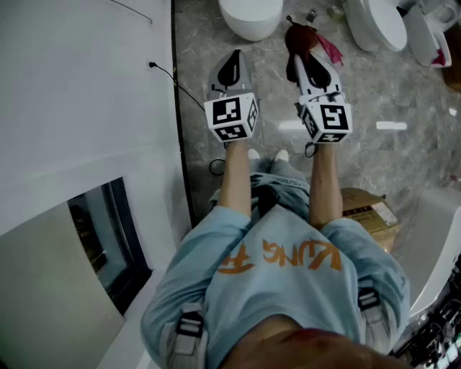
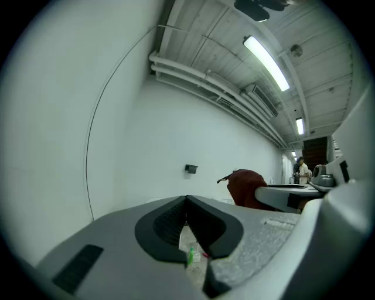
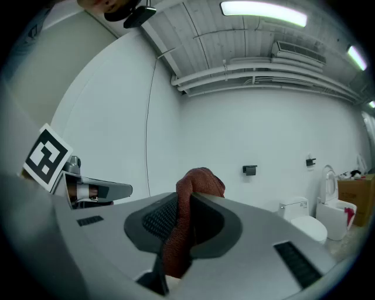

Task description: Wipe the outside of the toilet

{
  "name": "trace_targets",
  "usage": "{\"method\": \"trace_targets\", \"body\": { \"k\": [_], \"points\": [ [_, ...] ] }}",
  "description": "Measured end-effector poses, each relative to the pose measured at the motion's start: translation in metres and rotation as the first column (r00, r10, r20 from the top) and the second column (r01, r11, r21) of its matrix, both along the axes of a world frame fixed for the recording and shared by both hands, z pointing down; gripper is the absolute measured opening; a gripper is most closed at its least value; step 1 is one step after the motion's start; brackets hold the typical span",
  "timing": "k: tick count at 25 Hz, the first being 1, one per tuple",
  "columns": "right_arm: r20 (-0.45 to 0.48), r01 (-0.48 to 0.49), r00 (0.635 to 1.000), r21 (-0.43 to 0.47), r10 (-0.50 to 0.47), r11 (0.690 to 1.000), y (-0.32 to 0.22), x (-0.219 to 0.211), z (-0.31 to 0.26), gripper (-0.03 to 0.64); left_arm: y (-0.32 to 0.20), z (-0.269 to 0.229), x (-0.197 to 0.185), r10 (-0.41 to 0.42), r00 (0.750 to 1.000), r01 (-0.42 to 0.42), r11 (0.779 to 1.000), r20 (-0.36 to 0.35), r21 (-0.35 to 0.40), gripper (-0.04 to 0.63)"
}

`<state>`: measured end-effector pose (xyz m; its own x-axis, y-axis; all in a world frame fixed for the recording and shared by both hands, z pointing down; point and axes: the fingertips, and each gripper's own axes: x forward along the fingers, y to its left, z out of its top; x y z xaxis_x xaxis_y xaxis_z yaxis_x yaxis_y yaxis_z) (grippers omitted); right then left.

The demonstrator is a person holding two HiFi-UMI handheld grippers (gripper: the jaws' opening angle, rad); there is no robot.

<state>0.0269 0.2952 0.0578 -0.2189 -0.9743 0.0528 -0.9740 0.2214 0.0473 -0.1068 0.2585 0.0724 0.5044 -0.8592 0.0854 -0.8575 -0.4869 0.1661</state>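
Observation:
In the head view, a white toilet bowl (image 1: 251, 16) stands on the grey floor just beyond both grippers. My right gripper (image 1: 302, 58) is shut on a dark red cloth (image 1: 300, 36), which bunches up past the jaw tips. In the right gripper view the cloth (image 3: 196, 186) hangs between the jaws of the right gripper (image 3: 186, 202), with a toilet (image 3: 302, 221) further off to the right. My left gripper (image 1: 232, 60) is held beside it, apart from the toilet. In the left gripper view the left gripper (image 2: 186, 202) has its jaws closed tip to tip on nothing.
A white wall (image 1: 86, 94) runs along the left. More toilets (image 1: 376, 21) stand at the back right. A cardboard box (image 1: 369, 213) sits on the floor by the person's right side, next to a white tub edge (image 1: 432, 238). A person (image 2: 303, 171) stands far off.

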Motion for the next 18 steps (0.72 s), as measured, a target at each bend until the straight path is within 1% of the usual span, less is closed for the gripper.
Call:
{"method": "trace_targets", "body": {
  "k": [3, 9, 13, 15, 18],
  "points": [
    [0.006, -0.021, 1.0, -0.011, 0.021, 1.0, -0.003, -0.002, 0.002, 0.061, -0.003, 0.009, -0.008, -0.023, 1.0, 0.023, 1.0, 0.001, -0.022, -0.005],
    [0.004, -0.078, 0.997, -0.026, 0.078, 0.997, -0.012, 0.0, 0.011, 0.064, -0.014, 0.033, -0.022, -0.038, 0.999, 0.038, 0.996, -0.001, -0.085, -0.005],
    [-0.003, -0.093, 0.996, -0.024, 0.093, 0.995, -0.018, -0.009, 0.018, 0.064, -0.024, 0.052, -0.042, -0.087, 0.996, 0.089, 0.988, 0.024, -0.125, -0.005],
    [-0.019, -0.115, 0.993, -0.038, 0.114, 0.993, -0.023, -0.007, 0.025, 0.064, -0.028, 0.06, -0.045, -0.091, 0.996, 0.092, 0.985, 0.017, -0.148, -0.005],
    [-0.001, -0.142, 0.99, -0.034, 0.142, 0.989, -0.039, 0.001, 0.031, 0.064, -0.042, 0.066, -0.046, -0.081, 0.997, 0.082, 0.984, 0.016, -0.159, -0.005]
  ]
}}
